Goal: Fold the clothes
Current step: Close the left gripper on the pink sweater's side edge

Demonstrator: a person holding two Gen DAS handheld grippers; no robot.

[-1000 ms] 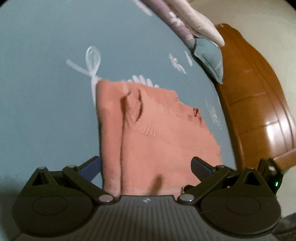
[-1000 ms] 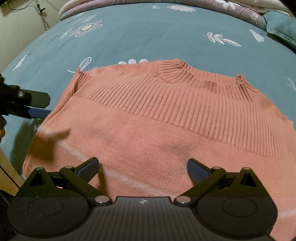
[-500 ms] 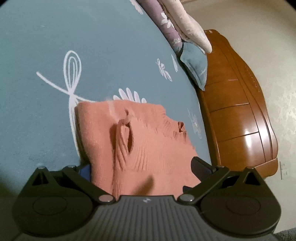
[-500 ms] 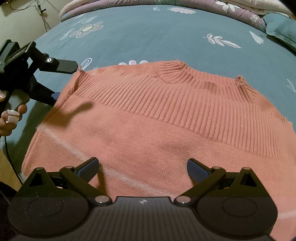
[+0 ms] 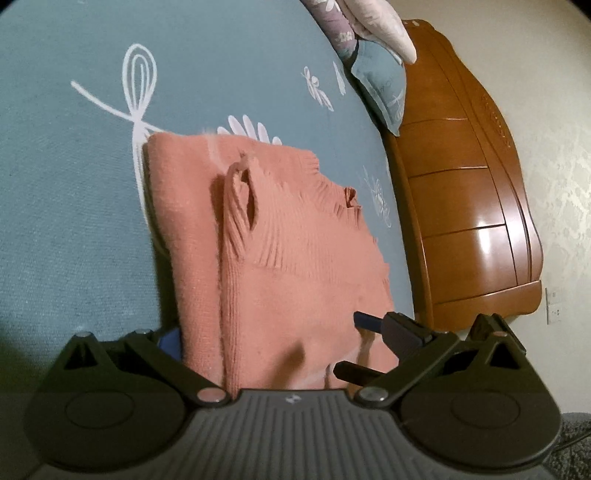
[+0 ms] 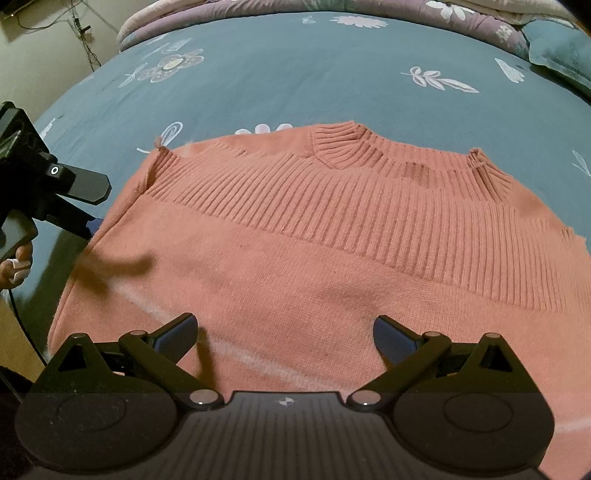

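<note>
- Right gripper (image 6: 284,334) nearest the lens in its own wrist view, fingers spread wide, nothing between them, hovering over the lower body of the sweater (image 6: 314,251).
- Salmon-pink knit sweater lying flat on the bedspread (image 6: 295,74), ribbed yoke and collar at the far edge, hem towards the camera; a pale streak running across the plain knit below the ribbing.
- Left gripper (image 6: 79,201) at the sweater's left edge in the right wrist view, gripped by a hand (image 6: 16,264); one blue-padded finger tucked at the garment's side fold, the other over it.
- In the left wrist view, left gripper (image 5: 273,334) wide apart, straddling the sweater's (image 5: 280,258) near edge; left blue pad half hidden behind the folded side, cloth between the fingers but not pinched.
- Right gripper's fingers also visible there, low on the right over the cloth.
- Sleeve folded inward along the sweater's side, armhole gaping as a dark slit.
- Teal bedspread with white flower and leaf prints around the garment.
- Farther off, a teal pillow (image 5: 384,85) and rolled purple quilt (image 6: 332,9) at the bed's head.
- Farthest, a glossy wooden headboard (image 5: 465,206) against a pale wall.
</note>
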